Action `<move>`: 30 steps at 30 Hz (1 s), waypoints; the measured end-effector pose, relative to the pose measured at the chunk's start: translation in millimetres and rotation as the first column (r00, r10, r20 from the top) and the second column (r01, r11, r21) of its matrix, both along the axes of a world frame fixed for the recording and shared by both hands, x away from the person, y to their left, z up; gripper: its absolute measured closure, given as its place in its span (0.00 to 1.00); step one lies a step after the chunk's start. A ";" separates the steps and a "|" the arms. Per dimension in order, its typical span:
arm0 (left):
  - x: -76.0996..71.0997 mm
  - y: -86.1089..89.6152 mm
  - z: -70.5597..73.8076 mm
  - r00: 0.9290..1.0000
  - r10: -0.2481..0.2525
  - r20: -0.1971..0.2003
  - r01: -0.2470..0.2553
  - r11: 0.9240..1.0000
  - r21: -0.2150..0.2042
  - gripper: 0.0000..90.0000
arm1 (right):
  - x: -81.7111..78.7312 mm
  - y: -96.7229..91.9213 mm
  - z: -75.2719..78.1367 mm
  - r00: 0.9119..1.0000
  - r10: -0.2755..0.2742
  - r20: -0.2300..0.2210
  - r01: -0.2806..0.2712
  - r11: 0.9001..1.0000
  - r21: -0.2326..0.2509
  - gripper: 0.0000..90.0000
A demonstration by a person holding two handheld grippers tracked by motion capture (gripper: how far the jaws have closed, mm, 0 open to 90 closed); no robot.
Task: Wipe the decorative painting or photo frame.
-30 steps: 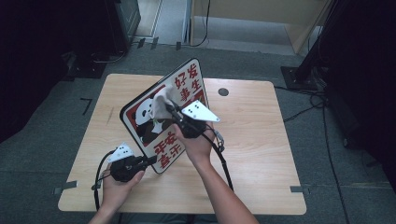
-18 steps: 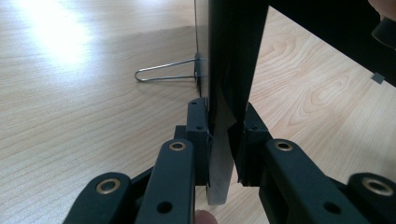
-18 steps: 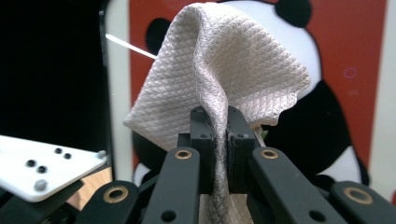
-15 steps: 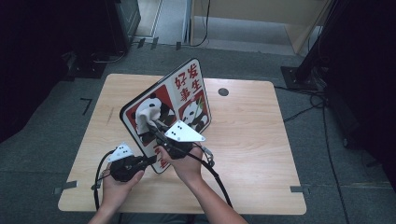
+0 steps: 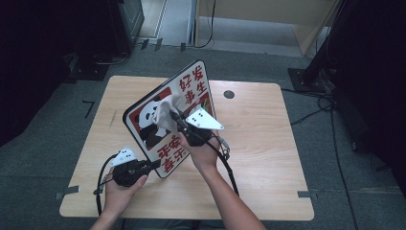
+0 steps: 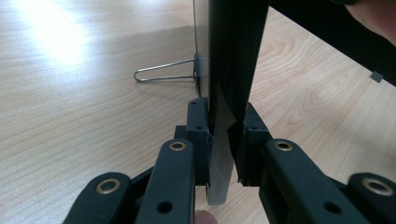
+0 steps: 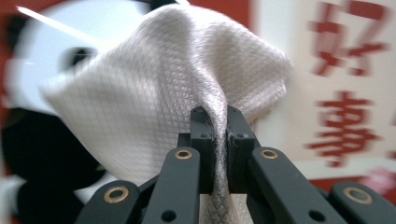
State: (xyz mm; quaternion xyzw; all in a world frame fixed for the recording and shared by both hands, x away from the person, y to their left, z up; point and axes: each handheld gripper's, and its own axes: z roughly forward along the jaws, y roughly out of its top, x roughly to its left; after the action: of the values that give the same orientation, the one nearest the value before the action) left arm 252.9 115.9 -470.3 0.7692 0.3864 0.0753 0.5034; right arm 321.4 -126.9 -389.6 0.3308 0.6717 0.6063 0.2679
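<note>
A square panda sign [image 5: 167, 117] with red characters stands tilted on one corner over the wooden table [image 5: 258, 143]. My left gripper [image 5: 152, 165] is shut on the sign's lower corner; in the left gripper view its jaws clamp the sign's edge [image 6: 224, 140]. My right gripper [image 5: 174, 116] is shut on a pale woven cloth [image 5: 165, 112] and presses it against the sign's face, over the panda picture. In the right gripper view the cloth [image 7: 163, 98] bunches up from between the jaws, with the sign [image 7: 345, 93] blurred behind it.
A wire stand leg [image 6: 163, 74] juts from the back of the sign and lies on the table. A dark round hole [image 5: 229, 94] sits near the table's far edge. Dark floor, cables and stands surround the table.
The right gripper with the cloth slid down the sign's face towards me, then back up onto the panda picture. The left gripper and the sign stayed put.
</note>
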 end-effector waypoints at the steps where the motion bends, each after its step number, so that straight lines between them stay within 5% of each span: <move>1: 0.1 0.3 0.1 1.000 -0.003 0.000 0.003 1.000 0.004 0.88 | 4.8 -3.6 -0.8 1.000 -0.012 -0.008 0.012 1.000 0.000 0.94; 12: 0.8 0.7 0.4 1.000 -0.003 -0.001 0.003 1.000 0.003 0.88 | 50.7 -38.9 -0.6 0.991 -0.131 -0.030 0.130 0.991 -0.007 0.94; 22: 1.1 1.3 0.1 1.000 -0.007 -0.001 0.007 1.000 0.003 0.88 | 86.4 -68.0 -0.5 0.966 -0.242 -0.097 0.245 0.969 0.020 0.94; 24: 1.1 1.7 -0.1 1.000 -0.006 0.001 0.006 1.000 0.005 0.88 | 89.6 -72.2 -1.3 0.954 -0.280 -0.107 0.283 0.959 0.006 0.94; 27: 1.5 2.0 -0.2 1.000 -0.005 0.000 0.005 1.000 0.004 0.88 | 91.9 -75.2 -3.7 0.951 -0.281 -0.126 0.285 0.958 0.013 0.94; 30: 1.6 2.0 -0.2 1.000 -0.006 -0.001 0.006 1.000 0.003 0.88 | 85.7 -71.4 -3.0 0.960 -0.249 -0.130 0.255 0.967 0.028 0.95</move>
State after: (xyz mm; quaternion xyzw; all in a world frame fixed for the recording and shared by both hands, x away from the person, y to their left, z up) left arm 254.5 117.9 -470.5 0.7711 0.3844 0.0742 0.5022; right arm 407.2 -198.4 -392.6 0.4569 0.6259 0.5601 0.2929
